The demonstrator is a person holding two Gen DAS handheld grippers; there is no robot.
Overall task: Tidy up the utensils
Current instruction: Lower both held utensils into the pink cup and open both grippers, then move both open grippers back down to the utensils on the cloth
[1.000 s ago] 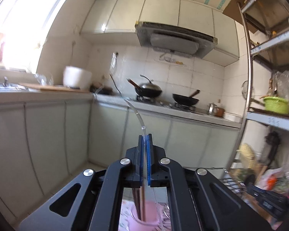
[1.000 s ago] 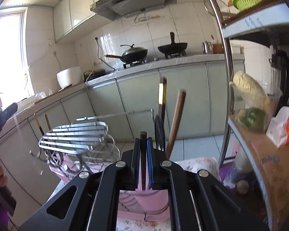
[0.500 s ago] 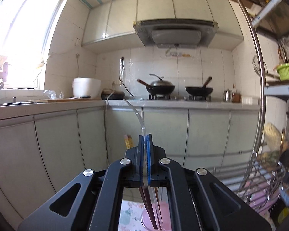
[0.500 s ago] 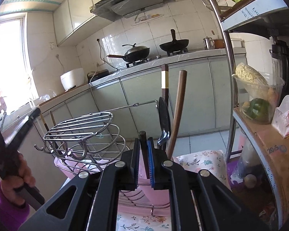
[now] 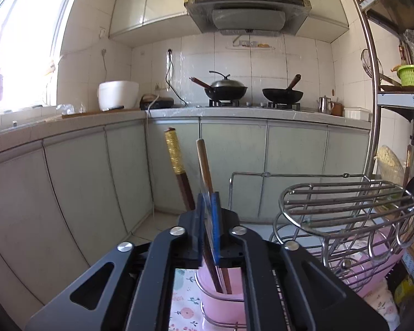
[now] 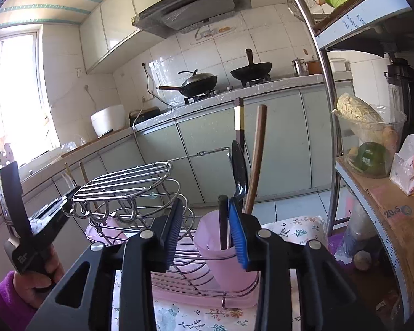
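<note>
A pink utensil cup (image 5: 218,300) sits in a wire dish rack (image 5: 342,209); it holds gold-topped chopsticks (image 5: 176,165) and a wooden-handled utensil (image 5: 204,165). My left gripper (image 5: 208,215) is shut on a clear plastic utensil, just above that cup. In the right wrist view a second pink cup (image 6: 220,245) holds a black spoon (image 6: 238,168), a wooden handle (image 6: 258,149) and a gold-banded chopstick (image 6: 238,115). My right gripper (image 6: 205,215) is open, with the black spoon's handle standing in the cup between the fingers. The left gripper also shows at the left of that view (image 6: 27,220).
The rack stands on a floral cloth (image 6: 196,317). A metal shelf unit (image 6: 372,182) with food and a cardboard box stands at the right. Kitchen cabinets and a counter with two woks (image 5: 226,89) lie behind.
My right gripper has opened and let go of the black spoon, which now stands in the cup. My left gripper has swung right over the other cup, still shut on the clear utensil.
</note>
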